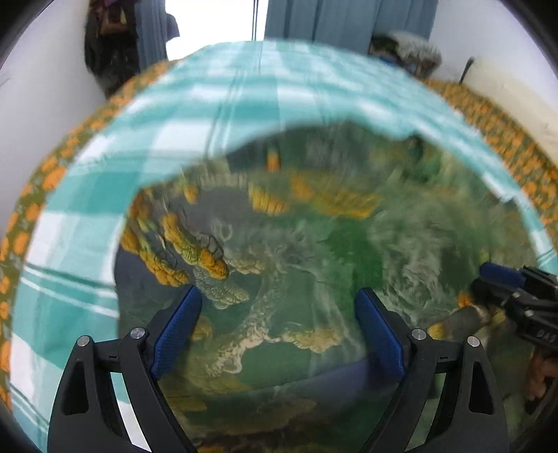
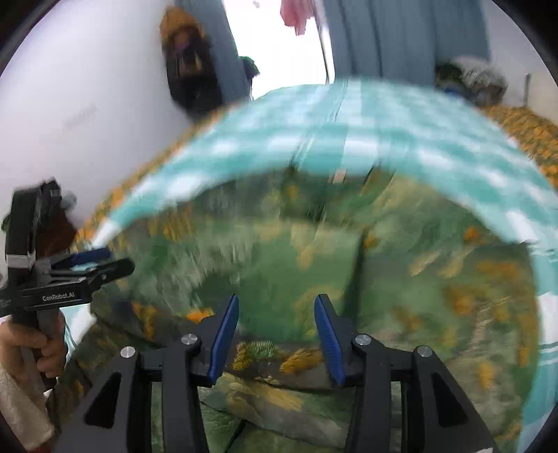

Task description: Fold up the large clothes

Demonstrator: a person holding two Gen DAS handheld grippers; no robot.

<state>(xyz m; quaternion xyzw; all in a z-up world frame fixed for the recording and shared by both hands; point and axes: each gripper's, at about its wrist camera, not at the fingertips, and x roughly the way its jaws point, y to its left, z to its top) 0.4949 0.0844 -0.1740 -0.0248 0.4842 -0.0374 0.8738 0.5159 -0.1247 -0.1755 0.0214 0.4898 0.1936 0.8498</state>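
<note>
Both tools, left tool [image 1: 279,327] and right tool [image 2: 277,334], gape empty over the green-and-orange printed garment [image 1: 296,251], apparently only partly folded.

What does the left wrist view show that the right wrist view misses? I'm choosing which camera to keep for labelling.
Only the left wrist view: the left gripper from behind, jaws wide apart with nothing between them, and sharp orange-and-cream print on the green garment.

Only the right wrist view: the right gripper from behind, jaws partly open and empty, a pink cloth hanging up top, and the hand holding the left gripper's handle.

Both: the garment on the teal checked sheet, blue curtains, and the other gripper at the edge.
</note>
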